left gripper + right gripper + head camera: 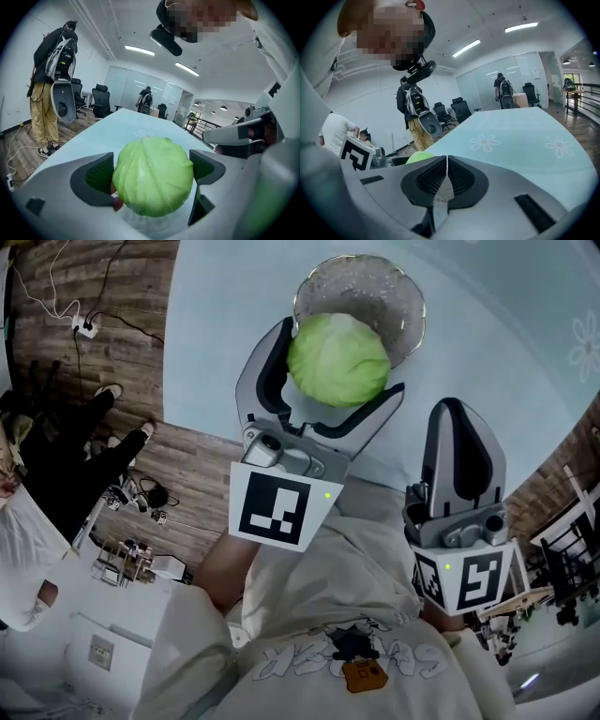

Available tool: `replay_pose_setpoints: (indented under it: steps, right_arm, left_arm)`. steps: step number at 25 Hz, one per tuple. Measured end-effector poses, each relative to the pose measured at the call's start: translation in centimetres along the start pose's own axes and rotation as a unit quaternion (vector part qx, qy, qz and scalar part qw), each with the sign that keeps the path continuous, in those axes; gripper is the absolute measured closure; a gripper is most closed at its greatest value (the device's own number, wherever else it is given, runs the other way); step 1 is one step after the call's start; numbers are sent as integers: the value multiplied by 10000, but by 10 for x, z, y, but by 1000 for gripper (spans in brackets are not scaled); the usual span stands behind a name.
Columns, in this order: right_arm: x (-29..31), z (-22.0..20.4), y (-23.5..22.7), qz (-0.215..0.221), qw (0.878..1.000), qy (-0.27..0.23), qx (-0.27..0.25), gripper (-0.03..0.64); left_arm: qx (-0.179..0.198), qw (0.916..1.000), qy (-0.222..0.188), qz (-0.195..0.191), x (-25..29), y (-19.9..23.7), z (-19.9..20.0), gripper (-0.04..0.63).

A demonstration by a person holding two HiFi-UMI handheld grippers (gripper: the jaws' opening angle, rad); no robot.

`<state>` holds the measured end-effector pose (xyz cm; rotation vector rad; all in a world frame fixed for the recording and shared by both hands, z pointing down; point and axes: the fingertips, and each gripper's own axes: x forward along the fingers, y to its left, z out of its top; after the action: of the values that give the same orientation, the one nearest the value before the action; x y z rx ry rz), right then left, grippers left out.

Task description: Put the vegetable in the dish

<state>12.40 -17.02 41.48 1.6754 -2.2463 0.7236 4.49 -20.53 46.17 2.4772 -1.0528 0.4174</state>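
We hold the cabbage (pixel 337 360) in our left gripper (pixel 339 362), and its two fingers (pixel 96 176) are spread wide and press on both sides of the round green ball. The cabbage is up in the air, not on the worktop (pixel 487 334). From the head view it hangs over the near edge of the dish (pixel 398 296), so we think it is not quite over the middle yet. To do this step well, we should move the cabbage a little more forward until it is right above the middle of the dish. Then we should go down slowly until it is low inside, and only then let the fingers open. The cabbage is round and smooth, so it may roll or bounce out if we drop it from high up. We should keep our squeeze firm but gentle, because the leaves could get squashed. The dish is a clear glass bowl that sits on the light blue worktop. The part we can see has nothing in it, but the cabbage hides the near part from us. Our right gripper (pixel 459 413) is off to the side, close to our body, with its fingers (pixel 461 176) pressed together and nothing between them.
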Motion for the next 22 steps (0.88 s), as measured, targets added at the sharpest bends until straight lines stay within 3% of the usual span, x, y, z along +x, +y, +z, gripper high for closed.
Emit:
replay_pose_setpoints:
  steps: [7,13,22]
  right_arm:
    - [4,-14,-15,-109,9996,145,223,591]
    - [14,-30,-22,-221,9985,216,453,591]
    - [15,-29,-41,-321,9976,223,566,591]
  left_arm:
    - [-57,9997,250,65,24,3,-11,84]
    - [183,9971,699,222,41,13,-32,84]
    - [1,9930,1092,454,56,18,-39,84]
